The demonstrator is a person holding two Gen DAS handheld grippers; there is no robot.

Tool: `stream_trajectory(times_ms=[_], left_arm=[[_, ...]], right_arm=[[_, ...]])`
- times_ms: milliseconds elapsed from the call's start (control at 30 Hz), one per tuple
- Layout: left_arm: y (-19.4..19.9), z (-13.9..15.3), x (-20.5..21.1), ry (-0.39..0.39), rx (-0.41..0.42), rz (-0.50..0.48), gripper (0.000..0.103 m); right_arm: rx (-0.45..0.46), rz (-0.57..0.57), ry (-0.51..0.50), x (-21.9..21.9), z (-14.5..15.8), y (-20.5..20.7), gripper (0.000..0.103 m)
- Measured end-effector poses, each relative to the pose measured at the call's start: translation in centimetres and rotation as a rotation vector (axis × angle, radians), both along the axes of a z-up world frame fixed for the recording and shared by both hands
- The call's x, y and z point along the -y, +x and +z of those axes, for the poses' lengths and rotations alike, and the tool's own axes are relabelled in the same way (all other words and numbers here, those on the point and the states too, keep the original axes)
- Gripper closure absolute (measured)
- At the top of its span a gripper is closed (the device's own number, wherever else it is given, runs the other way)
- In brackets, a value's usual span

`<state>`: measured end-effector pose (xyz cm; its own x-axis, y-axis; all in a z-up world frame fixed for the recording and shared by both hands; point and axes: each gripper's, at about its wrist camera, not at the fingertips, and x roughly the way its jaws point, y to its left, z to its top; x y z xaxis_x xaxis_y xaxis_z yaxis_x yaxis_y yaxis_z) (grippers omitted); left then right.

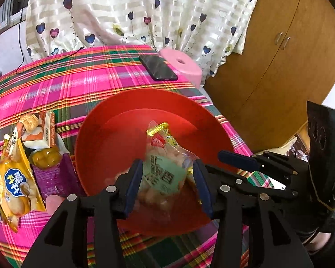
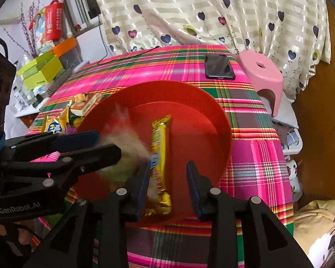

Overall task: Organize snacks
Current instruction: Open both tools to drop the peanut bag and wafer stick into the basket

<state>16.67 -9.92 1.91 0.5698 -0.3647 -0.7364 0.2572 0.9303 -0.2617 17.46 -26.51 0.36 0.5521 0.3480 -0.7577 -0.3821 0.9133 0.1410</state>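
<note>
A red bowl (image 1: pixel 145 93) (image 2: pixel 167 84) stands on the plaid tablecloth. My left gripper (image 1: pixel 168 185) hovers over its near side, jaws wide apart. Between them is a clear snack bag with a green label (image 1: pixel 165 167), loose of the pads. In the right wrist view the bag (image 2: pixel 127 138) is a blur just beyond the left gripper (image 2: pixel 108 144). My right gripper (image 2: pixel 169 185) is open over the bowl. A yellow snack bar (image 2: pixel 159 147) stands on end by its left finger, with a wide gap to the right finger. The right gripper (image 1: pixel 214 162) also shows at the bowl's right rim.
Several snack packets (image 1: pixel 22 167) lie in a pile left of the bowl. A dark phone (image 1: pixel 158 68) lies at the table's far edge, with a pink stool (image 1: pixel 183 63) behind it. A wooden cabinet (image 1: pixel 279 67) stands on the right. Green boxes (image 2: pixel 40 71) sit at far left.
</note>
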Motion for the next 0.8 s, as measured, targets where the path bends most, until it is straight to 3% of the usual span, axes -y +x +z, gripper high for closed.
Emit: stream_trajectory(times_ms=[300,800], left_arm=[[-2.5,1.0,-1.2,0.006,0.032,0.018,0.054],[-7.3,1.2,-4.9,0.066,0.054,0.15,0.054]], right_arm=[[0.023,0.0,0.005,0.1,1.1,-2.0,0.069],[0.074,0.089,0.033,-2.2,3.0,-6.3,0.067]])
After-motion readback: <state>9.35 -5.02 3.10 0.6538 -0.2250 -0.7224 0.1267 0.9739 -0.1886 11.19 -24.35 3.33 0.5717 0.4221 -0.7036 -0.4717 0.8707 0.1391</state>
